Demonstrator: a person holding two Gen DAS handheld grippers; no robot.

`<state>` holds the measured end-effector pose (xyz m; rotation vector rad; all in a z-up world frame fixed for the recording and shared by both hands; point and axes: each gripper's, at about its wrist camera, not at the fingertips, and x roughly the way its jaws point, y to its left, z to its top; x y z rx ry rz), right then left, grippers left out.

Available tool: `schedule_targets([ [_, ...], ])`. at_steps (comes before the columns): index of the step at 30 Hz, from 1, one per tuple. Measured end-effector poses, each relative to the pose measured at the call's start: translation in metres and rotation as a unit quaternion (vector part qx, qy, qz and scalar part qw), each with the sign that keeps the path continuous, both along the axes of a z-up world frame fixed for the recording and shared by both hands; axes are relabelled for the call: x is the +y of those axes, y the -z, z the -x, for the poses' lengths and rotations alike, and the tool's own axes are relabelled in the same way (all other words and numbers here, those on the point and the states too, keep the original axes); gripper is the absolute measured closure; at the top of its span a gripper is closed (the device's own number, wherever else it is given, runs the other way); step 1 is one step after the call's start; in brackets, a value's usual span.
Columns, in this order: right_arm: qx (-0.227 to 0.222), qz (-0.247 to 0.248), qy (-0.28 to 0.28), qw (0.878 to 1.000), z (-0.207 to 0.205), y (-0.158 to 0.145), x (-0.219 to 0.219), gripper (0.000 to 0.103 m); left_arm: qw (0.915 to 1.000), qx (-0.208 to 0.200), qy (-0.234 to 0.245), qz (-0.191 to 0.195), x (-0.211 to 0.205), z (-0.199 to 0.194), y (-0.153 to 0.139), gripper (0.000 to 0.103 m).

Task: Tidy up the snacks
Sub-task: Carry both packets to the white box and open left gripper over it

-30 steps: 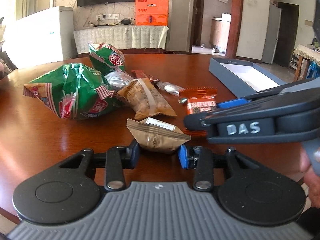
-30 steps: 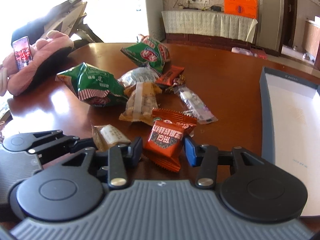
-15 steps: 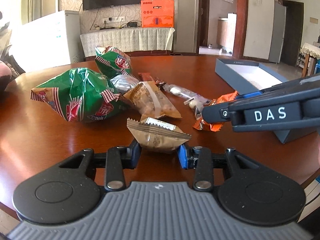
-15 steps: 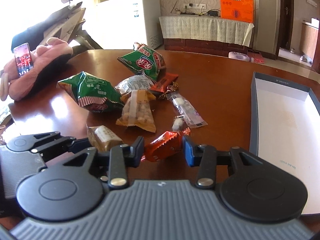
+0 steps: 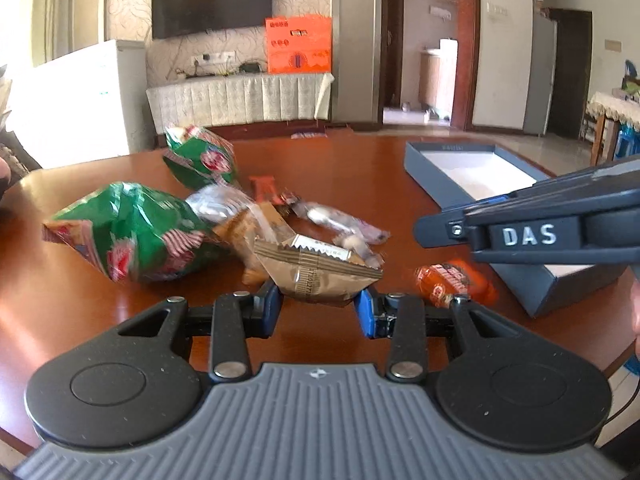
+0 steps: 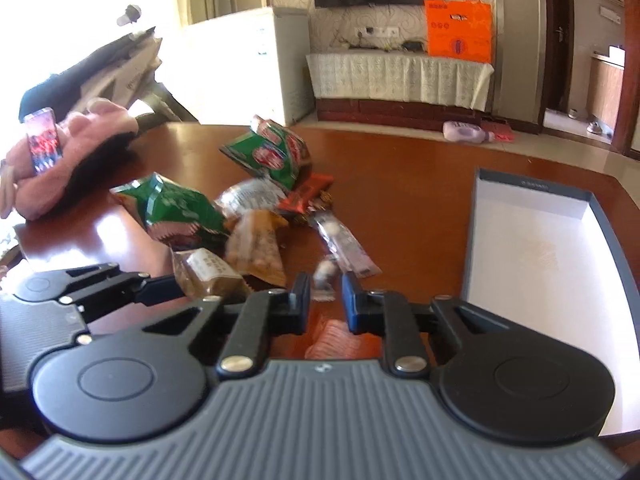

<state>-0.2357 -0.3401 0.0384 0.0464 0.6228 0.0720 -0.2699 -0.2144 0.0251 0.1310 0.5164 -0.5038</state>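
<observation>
Brown snack packet point(image 5: 316, 276) pinched in my left gripper point(image 5: 318, 308), jaws part-open across packet's width, lifted clear of table point(image 5: 360, 168) – held ready for box, I judge. Orange-red packet point(image 5: 450, 282) hangs under my right gripper point(image 6: 325, 300); jaws nearly together, packet sagging below pads – looks clamped on thin edge, blurred though. Grey box point(image 6: 532, 240) open and bare on right, near both loads. Rest of pile – green bags point(image 6: 180, 208) among it – sits mid-table, untouched
</observation>
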Motion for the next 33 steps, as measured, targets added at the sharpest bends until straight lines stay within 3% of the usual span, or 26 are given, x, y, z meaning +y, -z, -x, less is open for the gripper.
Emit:
schedule_targets([
  [3, -0.004, -0.004, 0.003, 1.0, 0.002, 0.0, 0.0, 0.08, 0.9999, -0.004, 0.005, -0.014, -0.002, 0.005, 0.004, 0.059],
  [4, -0.009, -0.007, 0.001, 1.0, 0.006, -0.001, -0.002, 0.074, 0.9999, -0.005, 0.005, -0.015, -0.001, 0.005, 0.004, 0.059],
  [5, -0.01, -0.005, 0.003, 1.0, 0.008, -0.002, -0.003, 0.059, 0.9999, -0.004, 0.003, -0.015, 0.002, 0.005, 0.006, 0.059],
  [7, 0.001, 0.005, 0.014, 1.0, 0.014, 0.002, -0.007, 0.038, 0.9999, 0.004, -0.004, -0.014, 0.006, 0.002, 0.008, 0.059],
  [8, 0.008, 0.008, 0.016, 1.0, 0.016, 0.004, -0.009, 0.035, 0.9998, 0.007, -0.007, -0.014, 0.007, 0.001, 0.009, 0.059],
  [15, 0.055, 0.05, -0.002, 0.997, 0.008, 0.024, 0.001, 0.035, 0.9998, 0.014, -0.007, -0.015, 0.009, 0.0, 0.013, 0.059],
  [19, 0.062, 0.117, -0.021, 0.991, 0.0, 0.035, 0.016, 0.036, 0.9997, 0.019, -0.009, -0.015, 0.014, -0.002, 0.015, 0.059],
  [21, 0.065, 0.106, -0.023, 0.992, -0.001, 0.035, 0.013, 0.039, 0.9996, 0.022, -0.008, -0.014, 0.014, -0.003, 0.016, 0.059],
  [22, 0.069, 0.092, -0.021, 0.993, -0.001, 0.034, 0.009, 0.056, 0.9996, 0.023, -0.006, -0.013, 0.015, -0.003, 0.016, 0.059],
  [23, 0.072, 0.082, -0.018, 0.994, -0.001, 0.033, 0.005, 0.059, 0.9996, 0.022, -0.005, -0.014, 0.014, -0.003, 0.016, 0.059],
  [33, 0.025, 0.052, -0.014, 0.998, 0.01, 0.011, 0.001, 0.059, 0.9999, 0.007, -0.005, -0.008, 0.011, -0.001, 0.01, 0.059],
])
